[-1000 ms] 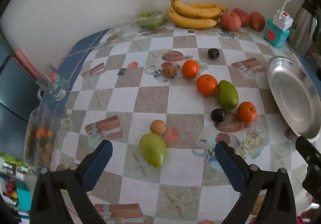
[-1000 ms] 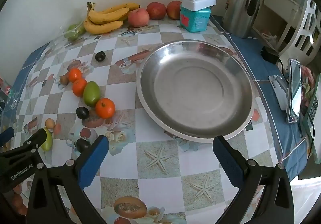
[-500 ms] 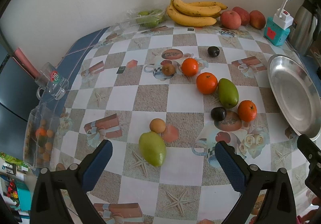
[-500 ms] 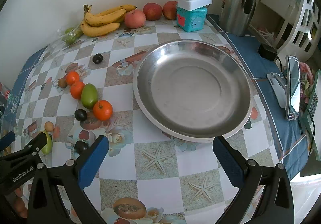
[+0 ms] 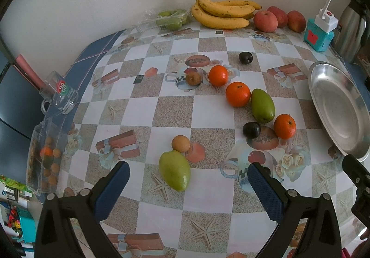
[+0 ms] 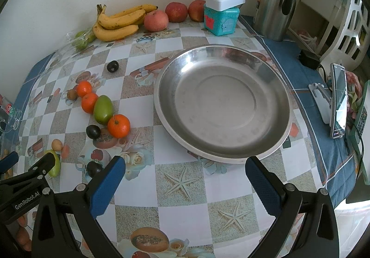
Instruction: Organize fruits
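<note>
My left gripper is open and empty above the table, with a green mango and a small tan fruit just ahead between its jaws. Further off lie three oranges, a second green mango and dark plums. My right gripper is open and empty in front of the empty steel plate. The loose fruits lie to its left, among them an orange and a mango.
Bananas, apples and a bag of green fruit line the back wall. A teal box with a switch, a steel kettle and a phone on a stand stand right. A glass mug sits at the left edge.
Both grippers have shifted slightly; the fruits sit a little lower in the left wrist view and the plate a little further left in the right wrist view. Nothing was gripped.
</note>
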`<state>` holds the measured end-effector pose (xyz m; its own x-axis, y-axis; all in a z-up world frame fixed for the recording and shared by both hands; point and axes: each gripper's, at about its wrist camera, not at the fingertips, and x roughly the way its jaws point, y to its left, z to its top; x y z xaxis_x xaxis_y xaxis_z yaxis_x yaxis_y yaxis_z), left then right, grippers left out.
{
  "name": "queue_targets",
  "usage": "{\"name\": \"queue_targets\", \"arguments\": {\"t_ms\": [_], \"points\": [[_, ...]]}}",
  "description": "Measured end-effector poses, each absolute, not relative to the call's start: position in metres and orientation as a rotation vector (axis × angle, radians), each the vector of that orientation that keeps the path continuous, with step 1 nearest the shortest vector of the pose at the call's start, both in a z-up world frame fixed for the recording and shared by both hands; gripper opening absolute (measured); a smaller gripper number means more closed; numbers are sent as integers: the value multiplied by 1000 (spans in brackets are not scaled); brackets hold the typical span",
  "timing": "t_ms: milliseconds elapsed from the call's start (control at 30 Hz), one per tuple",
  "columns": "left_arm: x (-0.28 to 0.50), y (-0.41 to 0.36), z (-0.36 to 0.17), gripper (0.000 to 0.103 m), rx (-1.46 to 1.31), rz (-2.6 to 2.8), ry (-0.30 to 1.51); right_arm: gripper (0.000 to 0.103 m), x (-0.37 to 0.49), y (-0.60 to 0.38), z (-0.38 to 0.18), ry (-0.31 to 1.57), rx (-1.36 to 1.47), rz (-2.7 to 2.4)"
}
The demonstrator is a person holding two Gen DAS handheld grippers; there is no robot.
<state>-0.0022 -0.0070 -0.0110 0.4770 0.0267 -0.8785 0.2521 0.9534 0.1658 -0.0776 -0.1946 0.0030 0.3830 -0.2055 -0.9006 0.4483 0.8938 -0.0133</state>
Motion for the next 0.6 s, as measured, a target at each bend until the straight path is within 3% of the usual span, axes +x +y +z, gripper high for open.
{"name": "queue_targets", "arguments": {"t_ms": [600], "points": [[1, -1, -12, 103, 255, -144, 1092, 103, -76, -194, 1, 1111, 249, -416]]}}
